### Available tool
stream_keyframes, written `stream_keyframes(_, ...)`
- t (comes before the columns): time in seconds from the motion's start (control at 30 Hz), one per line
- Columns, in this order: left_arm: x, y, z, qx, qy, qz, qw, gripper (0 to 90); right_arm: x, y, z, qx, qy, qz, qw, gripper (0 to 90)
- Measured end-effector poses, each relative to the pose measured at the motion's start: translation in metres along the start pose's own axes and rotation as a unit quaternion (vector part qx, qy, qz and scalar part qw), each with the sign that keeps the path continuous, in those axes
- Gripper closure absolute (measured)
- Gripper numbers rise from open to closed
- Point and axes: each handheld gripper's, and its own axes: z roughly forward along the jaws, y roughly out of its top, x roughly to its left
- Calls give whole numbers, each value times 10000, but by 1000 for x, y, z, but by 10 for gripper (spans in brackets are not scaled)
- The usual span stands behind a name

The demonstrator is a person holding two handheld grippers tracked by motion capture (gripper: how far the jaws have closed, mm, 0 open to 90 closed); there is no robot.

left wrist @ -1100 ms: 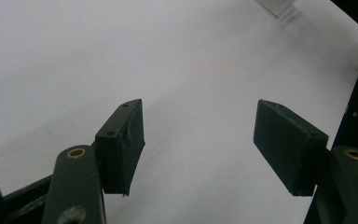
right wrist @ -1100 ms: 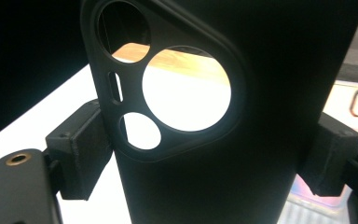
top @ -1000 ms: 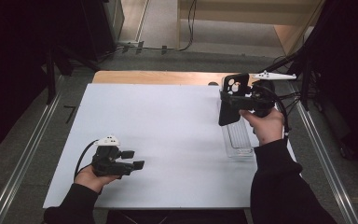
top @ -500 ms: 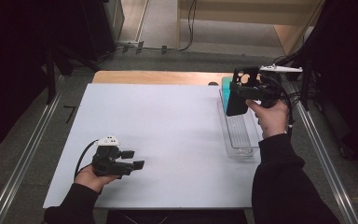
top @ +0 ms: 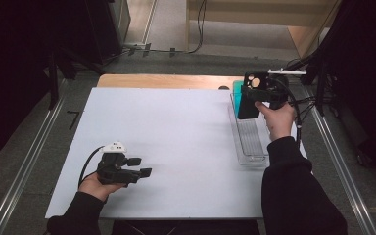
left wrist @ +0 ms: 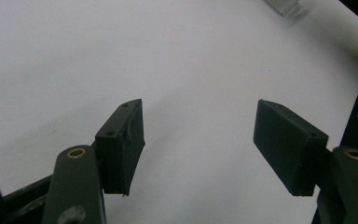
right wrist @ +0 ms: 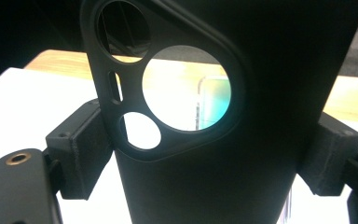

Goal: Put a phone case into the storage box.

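High view first, from the left: one left tool [top: 144, 166] is resting low over the near left part of the white worktop [top: 176, 137], held in one hand [top: 95, 185] whose dark sleeve is coming in from the bottom edge. Its two jaws are standing apart with nothing between them. Left gripper view is showing the same: two black pads [left wrist: 123, 144] spread wide over bare white surface, and one corner of a clear tray [left wrist: 286, 7] far off at the top edge.

Moving right across the worktop, one clear tray [top: 250, 142] is lying lengthwise near the right edge. One teal case [top: 236, 92] is standing at the tray's far end. Just beside it, one black phone case [top: 248, 103] is hanging upright over the far part of the tray, gripped by the one right tool [top: 257, 95] in the other hand [top: 276, 120].

Right gripper view is showing the two pads [right wrist: 81, 149] pressing on the two long sides of the black phone case [right wrist: 205, 177]. Four openings are counted in its camera cut-out: two large round ones, one small round one and one narrow slot. Through the biggest opening the teal case [right wrist: 214, 100] is showing, blurred.
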Motion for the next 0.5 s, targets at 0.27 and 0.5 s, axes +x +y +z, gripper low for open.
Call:
stream_keyframes(0.27, 0, 0, 0, -2, 2, -3, 10000, 336, -7, -14, 25, 195, -237, 80, 9995, 141)
stream_keyframes(0.5, 0, 0, 1, 11, 28, 12, 10000, 336, -12, -22, 40, 321, -239, 183, 9990, 141)
